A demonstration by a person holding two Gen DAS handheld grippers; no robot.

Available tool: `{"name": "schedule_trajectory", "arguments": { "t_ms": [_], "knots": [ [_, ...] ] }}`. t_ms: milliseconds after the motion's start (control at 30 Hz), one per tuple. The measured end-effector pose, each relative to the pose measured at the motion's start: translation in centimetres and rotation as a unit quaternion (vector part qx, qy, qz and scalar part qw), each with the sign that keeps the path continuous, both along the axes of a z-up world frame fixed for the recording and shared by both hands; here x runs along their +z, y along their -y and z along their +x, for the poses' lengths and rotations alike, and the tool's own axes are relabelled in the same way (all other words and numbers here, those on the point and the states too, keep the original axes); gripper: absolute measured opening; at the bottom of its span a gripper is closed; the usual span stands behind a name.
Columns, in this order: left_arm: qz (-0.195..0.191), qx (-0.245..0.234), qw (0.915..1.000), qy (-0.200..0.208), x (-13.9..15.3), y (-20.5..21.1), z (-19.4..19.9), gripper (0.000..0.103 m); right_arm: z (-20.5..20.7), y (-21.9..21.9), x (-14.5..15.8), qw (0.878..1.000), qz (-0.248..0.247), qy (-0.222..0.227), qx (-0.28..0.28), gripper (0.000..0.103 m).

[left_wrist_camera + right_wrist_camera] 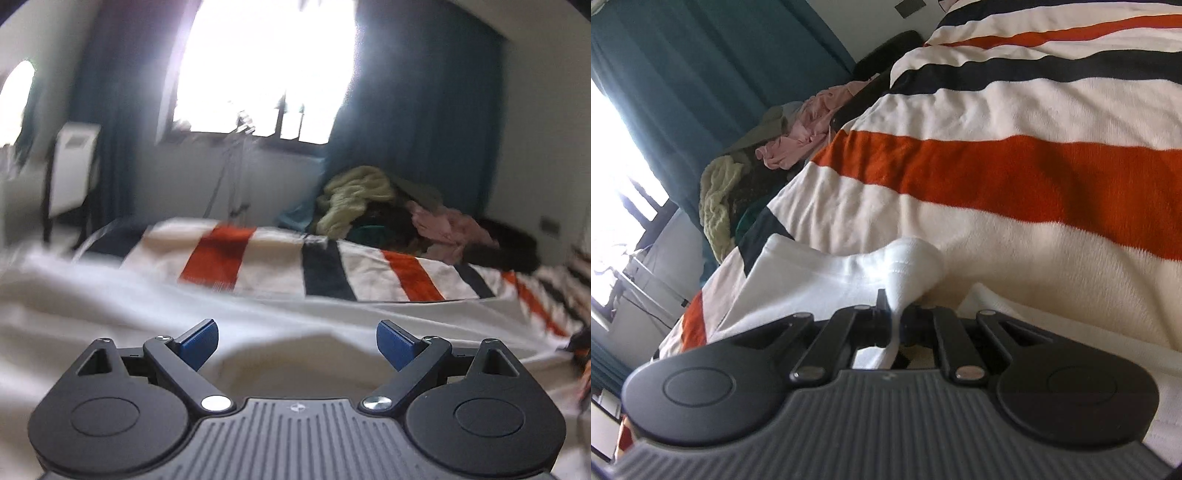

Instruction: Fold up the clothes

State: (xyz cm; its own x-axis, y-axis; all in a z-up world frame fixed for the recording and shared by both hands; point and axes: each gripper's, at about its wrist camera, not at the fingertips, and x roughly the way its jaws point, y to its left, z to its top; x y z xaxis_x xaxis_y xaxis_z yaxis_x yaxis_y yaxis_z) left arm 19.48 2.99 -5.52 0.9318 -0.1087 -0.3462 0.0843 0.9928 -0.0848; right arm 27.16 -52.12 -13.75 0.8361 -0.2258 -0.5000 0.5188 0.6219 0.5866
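A white garment (147, 314) lies spread over the striped blanket in the left wrist view. My left gripper (297, 345) is open, its blue pads (199, 345) wide apart just above the white cloth, holding nothing. In the right wrist view my right gripper (894, 314) is shut on a pinched fold of the white garment (905, 266), which bunches up in front of the jaws. The rest of the garment (798, 273) stretches to the left over the blanket.
A white blanket with orange and black stripes (325, 269) (1015, 177) covers the bed. A pile of clothes, green, pink and dark (388, 206) (768, 158), sits at the far side by teal curtains (424, 110). A bright window (266, 66) is behind.
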Motion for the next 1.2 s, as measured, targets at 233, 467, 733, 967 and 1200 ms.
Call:
{"name": "schedule_trajectory", "arguments": {
  "t_ms": [233, 467, 733, 967, 1200],
  "knots": [
    [-0.029, -0.017, 0.9966, -0.075, -1.9, -0.7, 6.4, 0.086, -0.3, 0.0, 0.0, 0.999, -0.027, 0.0, 0.028, 0.008],
    [0.011, -0.009, 0.9875, -0.157, -4.5, -1.4, 6.4, 0.086, -0.6, 0.3, 0.2, 0.997, -0.033, -0.011, 0.064, 0.012],
    [-0.009, -0.004, 0.9927, -0.12, -0.6, -1.1, 1.1, 0.087, -4.2, -4.2, 5.4, 0.985, -0.108, -0.001, 0.136, 0.091],
    [-0.013, -0.003, 0.9964, -0.084, 4.0, -1.1, -5.8, 0.096, -10.6, -10.3, 11.6, 0.964, -0.168, 0.031, 0.206, 0.091],
    [-0.019, 0.017, 0.9984, -0.05, 5.3, -2.3, -14.8, 0.099, -17.8, -14.9, 15.7, 0.95, -0.192, 0.045, 0.243, 0.091]
  ]
}}
